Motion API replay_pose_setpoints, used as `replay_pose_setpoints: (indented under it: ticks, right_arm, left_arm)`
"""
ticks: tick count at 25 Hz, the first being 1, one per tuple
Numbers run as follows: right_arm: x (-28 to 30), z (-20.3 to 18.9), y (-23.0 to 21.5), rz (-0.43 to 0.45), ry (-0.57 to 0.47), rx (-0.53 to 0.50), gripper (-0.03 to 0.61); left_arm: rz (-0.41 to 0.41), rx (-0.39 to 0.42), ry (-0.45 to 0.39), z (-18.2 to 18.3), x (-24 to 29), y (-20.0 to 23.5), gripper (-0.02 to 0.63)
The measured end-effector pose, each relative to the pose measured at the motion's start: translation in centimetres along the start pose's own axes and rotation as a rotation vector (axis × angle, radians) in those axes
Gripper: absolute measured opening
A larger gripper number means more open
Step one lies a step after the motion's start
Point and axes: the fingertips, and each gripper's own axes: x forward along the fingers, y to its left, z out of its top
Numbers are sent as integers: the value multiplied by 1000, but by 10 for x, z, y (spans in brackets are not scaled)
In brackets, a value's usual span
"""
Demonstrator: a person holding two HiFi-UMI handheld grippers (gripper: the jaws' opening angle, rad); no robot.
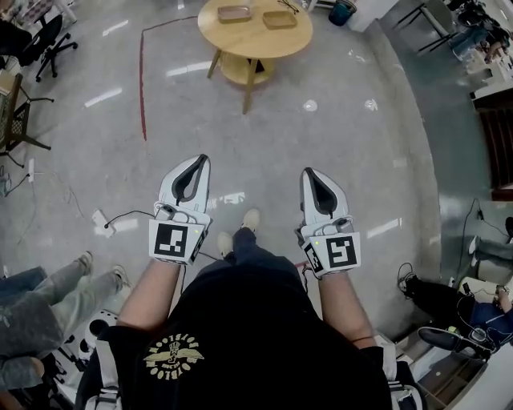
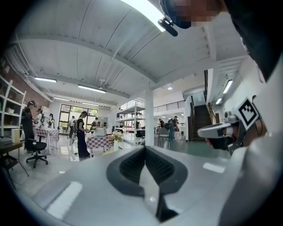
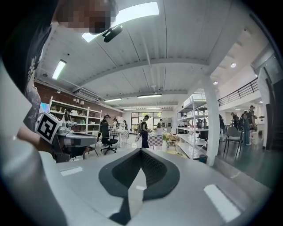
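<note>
While both grippers hang at waist height above the floor [image 1: 337, 136], neither carries anything.

Far left: a black cable [image 1: 132, 215] runs across the floor to a white plug block [image 1: 100, 220], near the left gripper. A seated person's legs [image 1: 48, 300] stretch out close by. Judgement: trip risk if a step goes left without a look down, since the grippers and forearms cover part of the ground by the feet.

Left gripper [image 1: 199, 160]: fingers pressed together, nothing between them; its own view shows only the room past the tips. The person's shoes [image 1: 251, 219] show between the two grippers.

Ahead, well apart from both grippers: a round wooden table [image 1: 255, 44] with a left tray [image 1: 234, 13] and a right tray [image 1: 280, 19] side by side toward its far edge. Judgement: from this side, any reach for them means leaning across the top. Fingers pressed together like this would shove a tray rather than take it, and could slide it off the far rim. The splayed table legs could catch a foot.

Right gripper [image 1: 309, 172]: fingers likewise together, empty.

Far right: a black bag [image 1: 437, 298] and a loose wire [image 1: 463, 232] on the floor. Another snag if the path swings that way.
</note>
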Motion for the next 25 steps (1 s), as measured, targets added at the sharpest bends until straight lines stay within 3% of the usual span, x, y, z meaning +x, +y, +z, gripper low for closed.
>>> replay_pose_setpoints:
  ticks: [10,25]
  right_arm:
    - [27,-6,-39,-4,22,34,2]
    - [66,10,-108,13,-26,48,2]
  left_arm:
    - [8,-15,37,-9,35,1,2]
    - [16,-33,17,13,119,-3,2]
